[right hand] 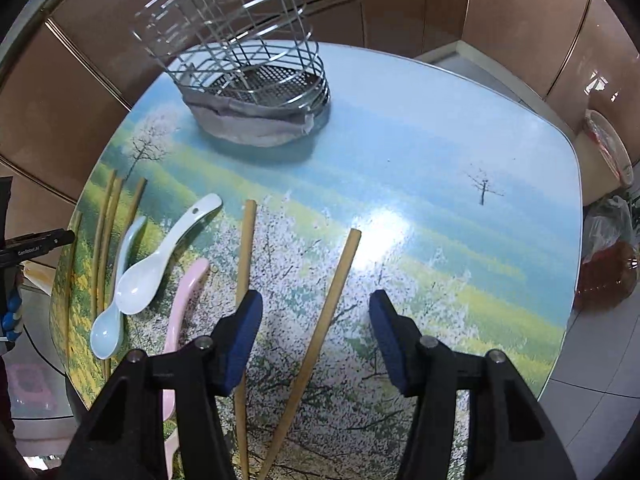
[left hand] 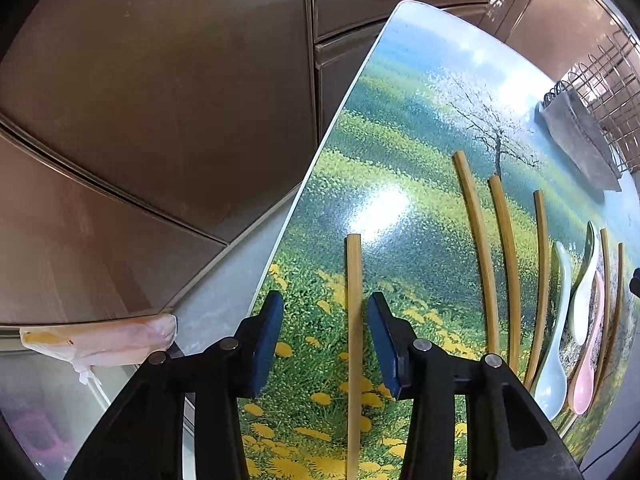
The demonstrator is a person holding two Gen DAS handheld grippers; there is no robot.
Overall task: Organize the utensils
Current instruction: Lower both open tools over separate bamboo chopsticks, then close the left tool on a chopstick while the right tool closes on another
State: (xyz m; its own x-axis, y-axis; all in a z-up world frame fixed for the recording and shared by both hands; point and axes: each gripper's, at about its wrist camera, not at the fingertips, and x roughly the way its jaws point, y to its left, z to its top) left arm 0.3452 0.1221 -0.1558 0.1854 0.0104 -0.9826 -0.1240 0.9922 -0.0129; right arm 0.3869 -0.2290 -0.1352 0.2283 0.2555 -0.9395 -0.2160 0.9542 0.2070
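Between the pads of the left gripper (left hand: 326,344): one bamboo chopstick (left hand: 354,352) flat on the landscape-print table (left hand: 400,128), jaws part-open, pads w/ gaps both sides, not touching it. Right of its fingers: three more chopsticks, then light-blue spoon (left hand: 554,368), white spoon (left hand: 584,300), pink spoon (left hand: 586,376). Right gripper (right hand: 316,340): jaws medium-wide, a slanted chopstick (right hand: 324,332) between pads, untouched; another chopstick (right hand: 245,264) passes under its left pad. Ahead of the fingers: wire utensil basket (right hand: 256,76) on grey cloth (right hand: 248,124).

Left gripper (left hand: 325,344), right gripper (right hand: 316,344): black arms, blue pads, silver rivets
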